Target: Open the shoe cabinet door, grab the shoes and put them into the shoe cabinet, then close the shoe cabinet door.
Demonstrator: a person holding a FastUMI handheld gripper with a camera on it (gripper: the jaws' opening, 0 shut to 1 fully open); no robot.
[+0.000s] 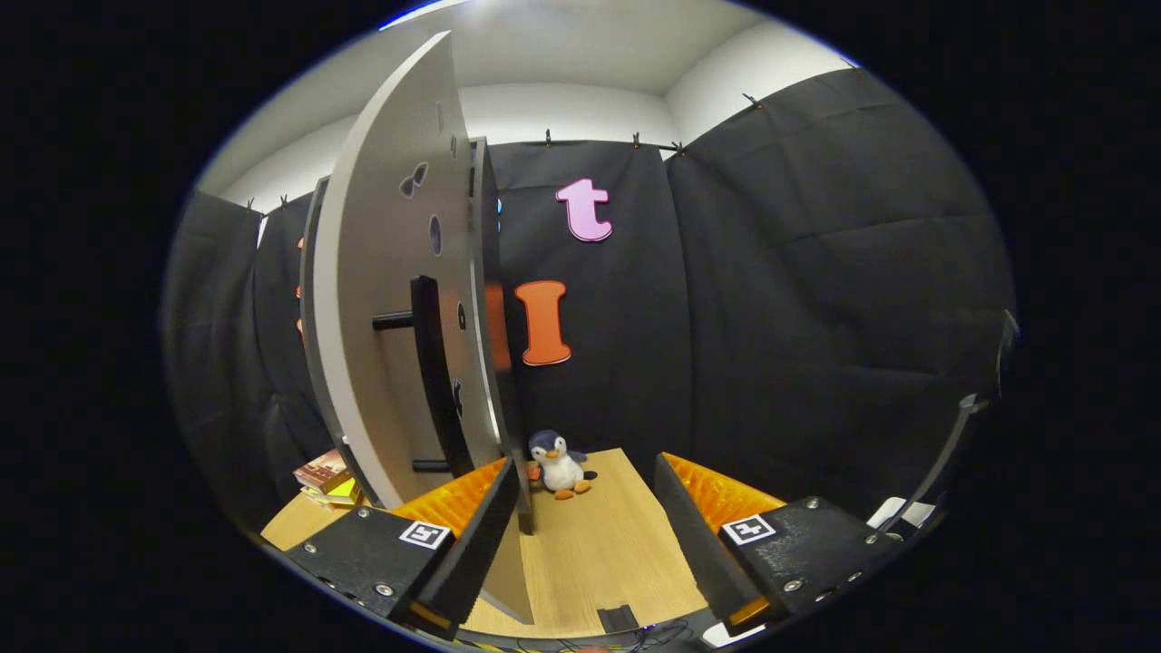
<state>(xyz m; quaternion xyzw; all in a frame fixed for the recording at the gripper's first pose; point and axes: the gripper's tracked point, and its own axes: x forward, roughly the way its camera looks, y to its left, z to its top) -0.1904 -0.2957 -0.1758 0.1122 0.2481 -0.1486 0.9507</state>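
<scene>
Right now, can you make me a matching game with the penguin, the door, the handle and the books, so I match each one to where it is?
Things:
1. toy penguin
2. cabinet door
3. door handle
4. books

Places:
A. sticking out from the door's face
B. stacked on the table, behind the door's far side
C. standing on the wooden table, beyond the jaws
D. swung open, its edge just ahead of the gripper's open jaws

Pairs: 1-C, 2-D, 3-A, 4-B
</scene>
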